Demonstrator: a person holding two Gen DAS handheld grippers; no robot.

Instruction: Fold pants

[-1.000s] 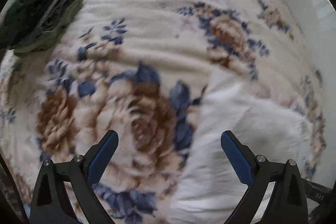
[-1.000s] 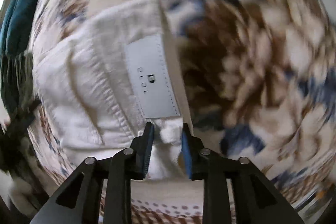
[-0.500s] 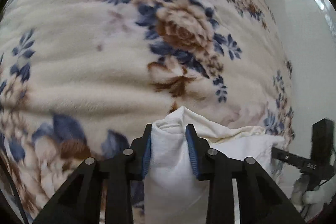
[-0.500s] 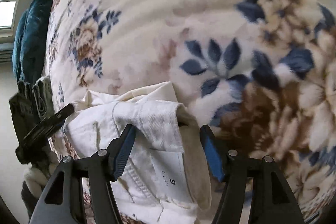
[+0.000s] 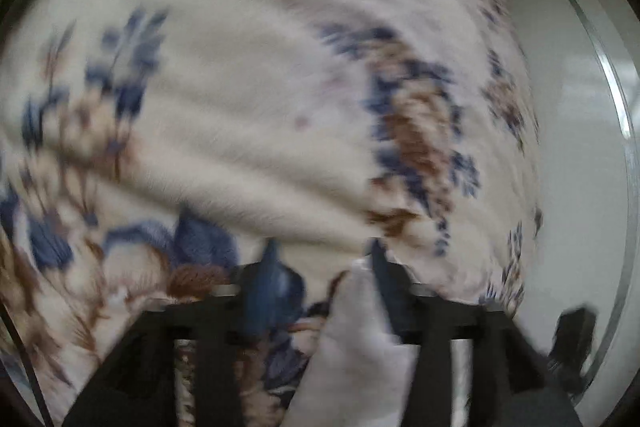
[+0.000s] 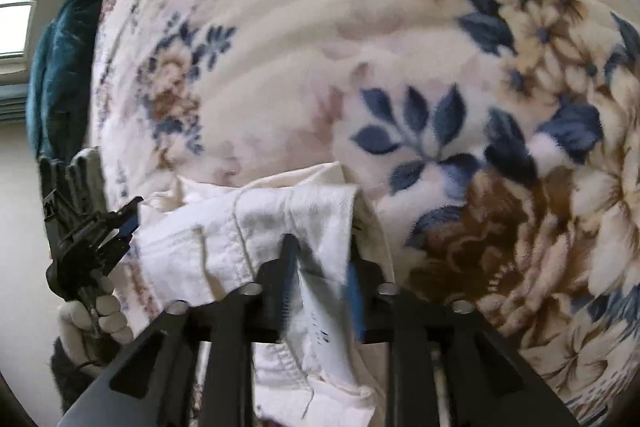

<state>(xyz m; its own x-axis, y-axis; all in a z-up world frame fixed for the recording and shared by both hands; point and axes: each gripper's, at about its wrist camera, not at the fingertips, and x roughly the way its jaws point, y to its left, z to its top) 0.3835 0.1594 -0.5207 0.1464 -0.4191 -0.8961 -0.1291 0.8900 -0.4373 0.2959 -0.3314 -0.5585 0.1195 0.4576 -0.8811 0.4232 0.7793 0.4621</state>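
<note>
Bed under a cream floral fleece blanket [image 6: 304, 39]; teal cushion [image 6: 60, 67] far left, window behind. White pants [image 6: 224, 247] bunched at near edge. Right tongs [image 6: 320, 267] clamp the waistband. Left tongs [image 5: 324, 263] blurred, parted, fabric against one finger.

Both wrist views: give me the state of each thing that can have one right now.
Left gripper: blurred; jaws apart, white cloth against its right finger, grip cannot be told.
Right gripper: shut on the pants.
White pants: bunched in folded layers on the blanket, label side near the right gripper.
Floral blanket: spread out, softly rippled.
Teal cloth: heaped at the blanket's far left edge.
</note>
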